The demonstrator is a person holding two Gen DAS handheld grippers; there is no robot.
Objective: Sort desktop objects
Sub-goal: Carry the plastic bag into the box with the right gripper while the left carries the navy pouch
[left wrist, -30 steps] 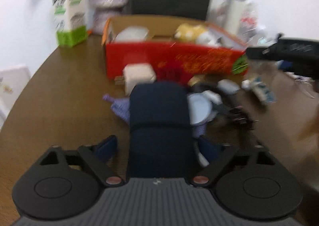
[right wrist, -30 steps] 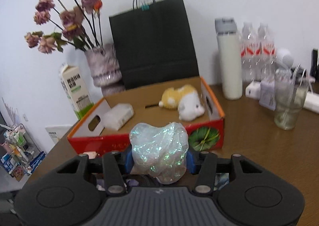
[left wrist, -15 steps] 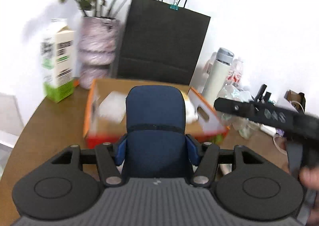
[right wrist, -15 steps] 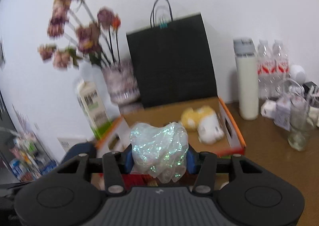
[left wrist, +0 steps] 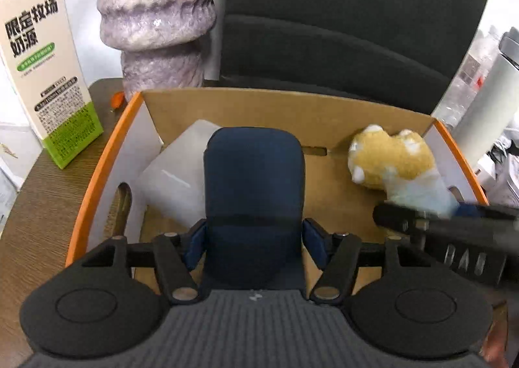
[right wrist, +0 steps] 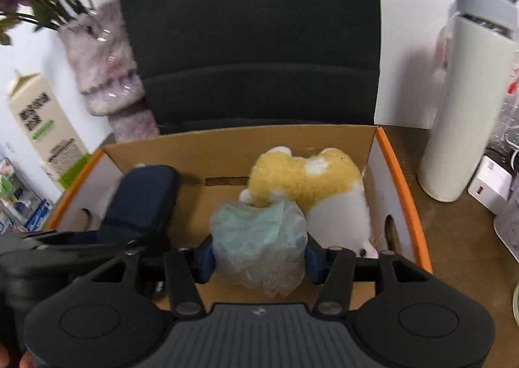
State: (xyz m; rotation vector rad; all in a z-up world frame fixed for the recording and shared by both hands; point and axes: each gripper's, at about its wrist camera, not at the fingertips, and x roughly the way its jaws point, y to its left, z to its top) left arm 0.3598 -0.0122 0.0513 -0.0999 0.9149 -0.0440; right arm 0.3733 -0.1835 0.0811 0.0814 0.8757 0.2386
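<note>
A brown wooden desk [left wrist: 48,202] stands against a white wall, with a black paper bag [left wrist: 340,27] and a mottled purple vase [left wrist: 155,11] at the back. A milk carton [left wrist: 48,76] stands to the left of an open cardboard box [left wrist: 292,115] with orange rims. A white tumbler [right wrist: 464,102] stands to the right of the box, and a white charger [right wrist: 489,183] lies beside it. Inside the box lie a white packet [left wrist: 175,179] at the left and a yellow-and-white plush toy [left wrist: 392,157] at the right. The left gripper [left wrist: 254,235] is closed on a navy blue case [left wrist: 254,192], held over the box interior in front of the white packet. The right gripper [right wrist: 258,257] is clamped on a crumpled iridescent bag [right wrist: 259,238], held over the box and just in front of the plush toy; whether they touch cannot be told. Both grippers are side by side over the box, each visible at the edge of the other's view.
</note>
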